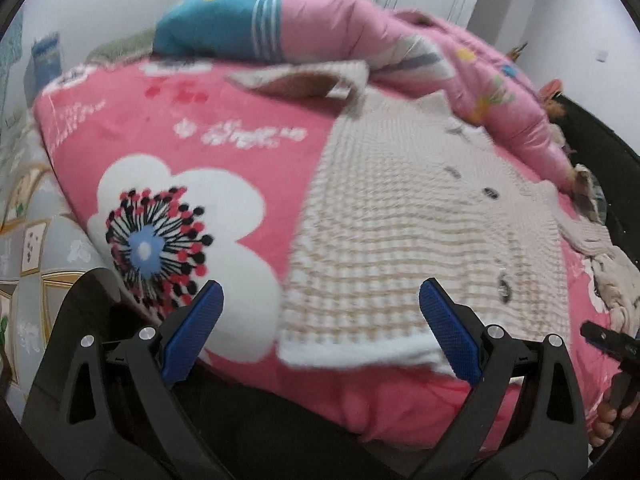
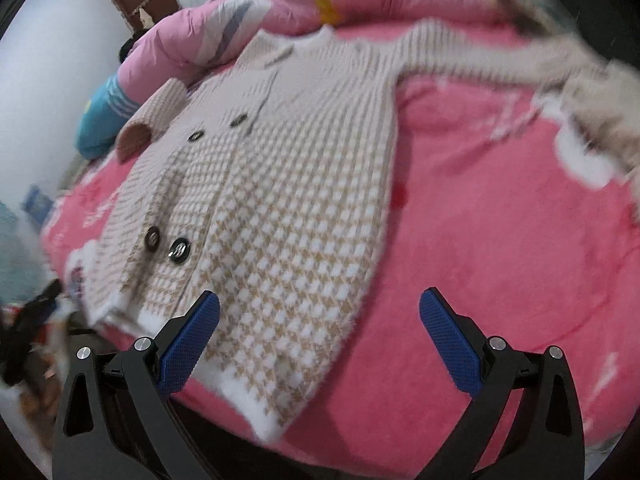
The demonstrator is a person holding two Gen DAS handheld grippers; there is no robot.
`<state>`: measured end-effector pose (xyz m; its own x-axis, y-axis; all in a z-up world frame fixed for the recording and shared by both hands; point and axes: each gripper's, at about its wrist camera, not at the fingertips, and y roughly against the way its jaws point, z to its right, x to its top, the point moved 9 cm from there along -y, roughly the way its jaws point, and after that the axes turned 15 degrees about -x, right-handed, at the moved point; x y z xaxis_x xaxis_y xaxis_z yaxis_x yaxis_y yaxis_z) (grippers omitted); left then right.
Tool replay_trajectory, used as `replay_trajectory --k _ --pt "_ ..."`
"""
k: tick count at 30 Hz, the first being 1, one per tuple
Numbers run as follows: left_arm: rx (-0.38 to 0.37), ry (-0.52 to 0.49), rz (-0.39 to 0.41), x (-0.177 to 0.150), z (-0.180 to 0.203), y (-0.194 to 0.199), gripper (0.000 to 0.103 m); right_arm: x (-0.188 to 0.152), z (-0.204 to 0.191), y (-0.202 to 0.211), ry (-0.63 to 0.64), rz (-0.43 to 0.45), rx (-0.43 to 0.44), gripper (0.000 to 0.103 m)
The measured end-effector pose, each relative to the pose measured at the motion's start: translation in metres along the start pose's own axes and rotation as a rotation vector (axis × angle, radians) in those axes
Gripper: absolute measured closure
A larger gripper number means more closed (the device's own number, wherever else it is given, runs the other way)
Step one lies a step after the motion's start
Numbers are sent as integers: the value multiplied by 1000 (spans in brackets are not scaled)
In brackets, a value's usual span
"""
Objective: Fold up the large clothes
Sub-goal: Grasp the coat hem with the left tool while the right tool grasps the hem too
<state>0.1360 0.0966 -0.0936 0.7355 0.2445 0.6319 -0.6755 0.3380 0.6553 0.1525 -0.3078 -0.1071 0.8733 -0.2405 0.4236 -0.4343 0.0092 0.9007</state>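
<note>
A: Where is the garment now?

B: The knitted coat (image 2: pixel 280 184) lies flat on the pink blanket (image 2: pixel 500 220) that covers the bed. It is beige and white in a check pattern, with dark buttons (image 2: pixel 178 252) down the front and a white fuzzy hem (image 2: pixel 256 412) at the near edge. One sleeve (image 2: pixel 500 60) is stretched out to the right side in the right wrist view, and the other sleeve (image 2: pixel 156 116) is bent back near the collar side, with its brown cuff showing.

A: And the left gripper?

B: The left gripper (image 1: pixel 320 332) hovers low above the near edge of the bed, pointing forward over the hem. Its blue pads (image 1: pixel 192 332) stand wide apart and nothing is between them. The coat (image 1: pixel 420 232) is to the right half of its view, and a big white flower print (image 1: pixel 180 240) on the blanket is to the left.

A: The right gripper?

B: The right gripper (image 2: pixel 320 340) is also low at the near edge, with its fingers spread wide and empty. Its left pad (image 2: pixel 188 348) is over the bottom of the coat, but if it touches I cannot tell. In the left wrist view, a hand (image 1: pixel 608 416) on a black handle appears at the right edge.

A: Anything behind?

B: A pink quilt (image 1: pixel 400 36) is heaped at the far side of the bed.
</note>
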Motion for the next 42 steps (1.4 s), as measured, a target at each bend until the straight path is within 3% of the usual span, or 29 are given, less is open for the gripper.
replay_trajectory --k 4,8,9,10,13,19,24,28,30,33,37,42 --pt "-41 42 -26 4 -14 -20 8 -14 3 -20 -39 -138 153 6" --pt "-76 46 -46 2 -15 -39 8 -17 0 -25 -51 -164 226 14" --pt "-74 39 -45 2 -15 -43 11 -15 -2 -28 -55 -165 239 18" --pt "-73 33 -46 3 -15 -47 26 -13 -2 -31 -60 -166 244 20" --pt "-91 61 -88 3 -17 -67 48 0 -7 -45 -70 -159 264 28" --pt "-99 85 -100 13 -26 -84 63 19 -8 -58 -125 -163 342 38" --pt "-143 118 -127 3 -29 -77 67 -16 0 -41 -138 -257 431 60" --pt "-118 170 -115 7 -33 -88 67 -13 -3 -49 -134 -220 405 76" --pt "-79 156 -104 12 -33 -91 71 -4 -8 -57 -121 -207 397 89" --pt "-12 94 -101 20 -24 -80 94 10 -11 -49 -84 -183 396 93" --pt "24 -42 -26 36 9 -32 95 45 0 19 -23 -16 456 95" --pt "-5 -131 -8 26 58 16 96 67 32 75 -15 88 500 95"
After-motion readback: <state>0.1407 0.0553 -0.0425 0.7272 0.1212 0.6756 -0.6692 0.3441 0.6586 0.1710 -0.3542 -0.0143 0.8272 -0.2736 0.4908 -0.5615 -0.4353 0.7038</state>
